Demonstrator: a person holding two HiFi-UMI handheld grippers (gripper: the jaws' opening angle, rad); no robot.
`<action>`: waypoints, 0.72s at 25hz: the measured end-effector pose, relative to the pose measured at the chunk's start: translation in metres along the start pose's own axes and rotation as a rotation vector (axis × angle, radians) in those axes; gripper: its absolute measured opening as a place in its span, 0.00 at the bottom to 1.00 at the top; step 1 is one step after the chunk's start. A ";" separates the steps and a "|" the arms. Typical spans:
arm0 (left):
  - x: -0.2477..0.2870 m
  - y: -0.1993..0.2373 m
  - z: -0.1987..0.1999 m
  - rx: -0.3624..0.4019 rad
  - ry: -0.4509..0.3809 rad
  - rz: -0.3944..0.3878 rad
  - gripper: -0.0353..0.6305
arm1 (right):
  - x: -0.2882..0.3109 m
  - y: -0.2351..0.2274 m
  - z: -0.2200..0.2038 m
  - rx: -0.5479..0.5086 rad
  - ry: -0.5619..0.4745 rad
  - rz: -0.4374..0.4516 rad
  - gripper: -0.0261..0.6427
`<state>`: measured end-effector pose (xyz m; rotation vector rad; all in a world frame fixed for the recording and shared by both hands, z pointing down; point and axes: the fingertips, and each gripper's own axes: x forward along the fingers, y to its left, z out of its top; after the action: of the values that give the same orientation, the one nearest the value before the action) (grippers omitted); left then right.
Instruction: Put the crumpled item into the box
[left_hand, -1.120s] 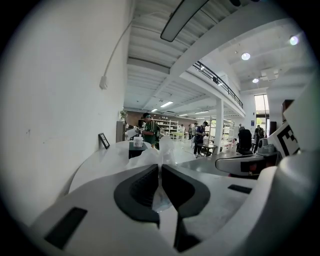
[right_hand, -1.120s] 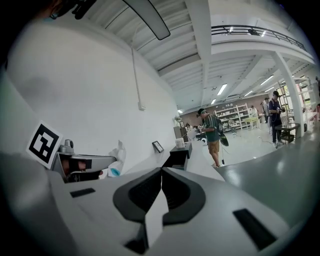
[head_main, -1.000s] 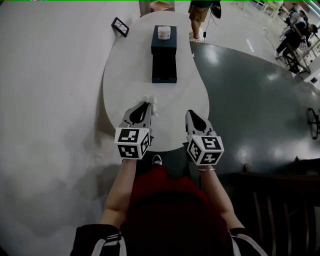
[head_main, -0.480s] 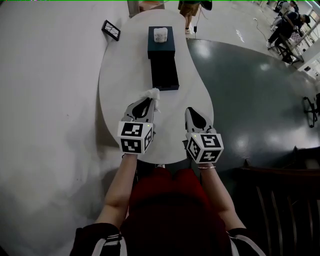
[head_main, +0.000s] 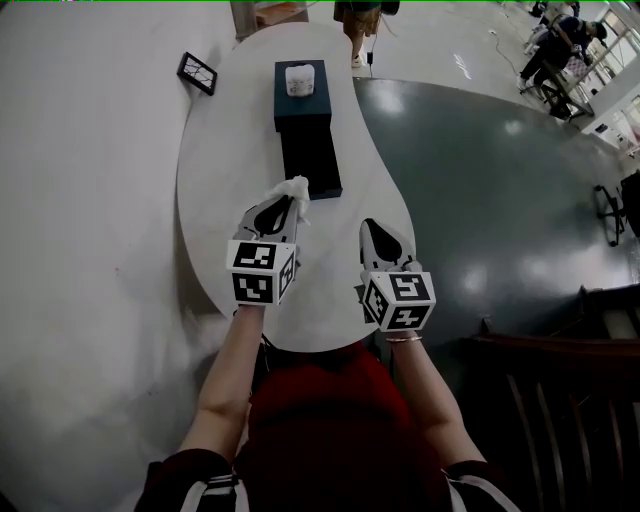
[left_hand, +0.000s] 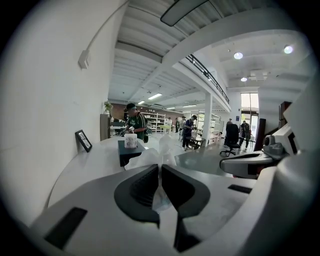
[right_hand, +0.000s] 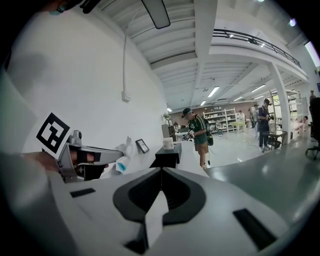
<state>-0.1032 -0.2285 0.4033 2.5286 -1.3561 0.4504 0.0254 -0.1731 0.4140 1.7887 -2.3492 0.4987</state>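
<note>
Head view: left gripper (head_main: 289, 206) clamps crumpled tissue (head_main: 296, 187) near the dark box (head_main: 311, 158) bearing a cup (head_main: 299, 80), right gripper (head_main: 373, 229) closed empty

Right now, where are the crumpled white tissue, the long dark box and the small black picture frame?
Crumpled white tissue (head_main: 294, 187), head view: its bunched top.
Long dark box (head_main: 311, 165), head view: its near half.
Small black picture frame (head_main: 197, 72), head view: its middle.

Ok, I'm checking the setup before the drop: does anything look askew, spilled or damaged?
Nothing stands out. The crumpled item is clamped in the left gripper, by the dark box's near end; the white tub stands upright on its far end.
</note>
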 end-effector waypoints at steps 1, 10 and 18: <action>0.006 0.001 0.001 0.004 0.002 -0.001 0.12 | 0.005 -0.002 0.000 -0.001 0.002 0.004 0.06; 0.050 0.009 0.003 0.014 0.046 0.010 0.12 | 0.044 -0.010 0.003 -0.017 0.040 0.059 0.06; 0.096 0.031 0.001 -0.021 0.070 0.005 0.12 | 0.087 -0.019 0.002 -0.051 0.060 0.097 0.06</action>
<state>-0.0790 -0.3191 0.4401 2.4689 -1.3358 0.5181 0.0194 -0.2573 0.4428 1.6216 -2.3934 0.4928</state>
